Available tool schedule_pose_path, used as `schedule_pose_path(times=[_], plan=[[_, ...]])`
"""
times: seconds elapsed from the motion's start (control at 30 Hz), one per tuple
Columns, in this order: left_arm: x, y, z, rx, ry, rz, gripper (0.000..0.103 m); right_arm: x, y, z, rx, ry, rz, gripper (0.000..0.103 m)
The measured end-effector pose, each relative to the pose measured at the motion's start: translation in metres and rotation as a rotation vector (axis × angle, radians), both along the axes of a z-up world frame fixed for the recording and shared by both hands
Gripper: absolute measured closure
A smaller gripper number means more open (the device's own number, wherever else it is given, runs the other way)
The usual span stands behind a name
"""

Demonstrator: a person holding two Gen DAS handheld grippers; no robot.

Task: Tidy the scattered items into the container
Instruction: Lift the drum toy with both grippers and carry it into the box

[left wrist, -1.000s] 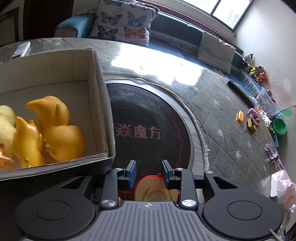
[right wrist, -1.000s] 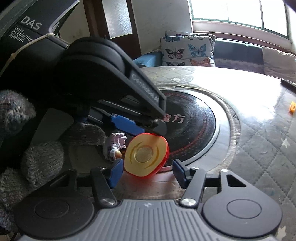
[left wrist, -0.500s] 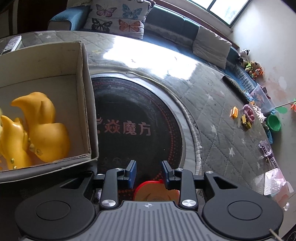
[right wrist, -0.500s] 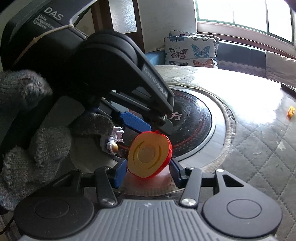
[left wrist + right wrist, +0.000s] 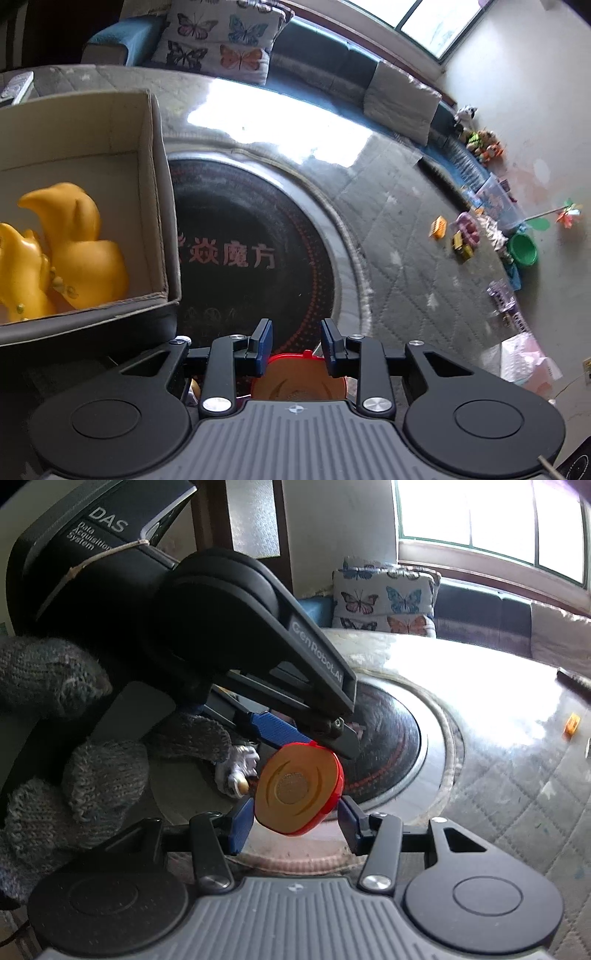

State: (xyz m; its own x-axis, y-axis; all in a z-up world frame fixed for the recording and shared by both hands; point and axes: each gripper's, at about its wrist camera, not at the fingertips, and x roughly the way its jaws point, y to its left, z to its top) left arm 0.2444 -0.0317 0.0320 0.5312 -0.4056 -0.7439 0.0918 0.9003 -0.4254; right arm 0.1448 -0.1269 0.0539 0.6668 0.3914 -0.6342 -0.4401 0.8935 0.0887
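We are seeing open counter (image 5: pixel 399 236) lying free ahead and rightward, while the box (image 5: pixel 162 221) wall is blocking the left and both tongs are crowding the disc (image 5: pixel 299 794).

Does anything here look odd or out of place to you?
Yes: both tongs, left and right, bracket the same red-and-yellow disc toy, which stands tilted on edge. A small white figure lies loose behind it, outside the cardboard box.

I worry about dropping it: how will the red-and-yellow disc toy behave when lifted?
The disc toy looks like hard glossy plastic, so probably stiff and light but slippery. Its rounded rim suggests it may roll if dropped. The right gripper spans its rim, likely a pivot-prone hold.
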Motion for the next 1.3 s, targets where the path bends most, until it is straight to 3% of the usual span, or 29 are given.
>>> schedule_pose_path(times=[0.23, 0.53, 0.8, 1.3], plan=[[-0.007, 0.025, 0.037, -0.022, -0.099, 0.044, 0.072, 0.002, 0.016, 0.031, 0.001, -0.083, 0.044, 0.053], [0.009, 0.074, 0.066, 0.019, -0.188, 0.145, 0.072, 0.037, 0.069, 0.053, 0.013, -0.159, 0.152, 0.053], [0.029, 0.111, 0.048, 0.008, -0.161, 0.216, 0.071, 0.065, 0.105, 0.041, 0.008, -0.139, 0.205, 0.053], [0.019, 0.129, 0.032, 0.021, -0.128, 0.261, 0.071, 0.08, 0.118, 0.021, -0.018, -0.115, 0.214, 0.052]])
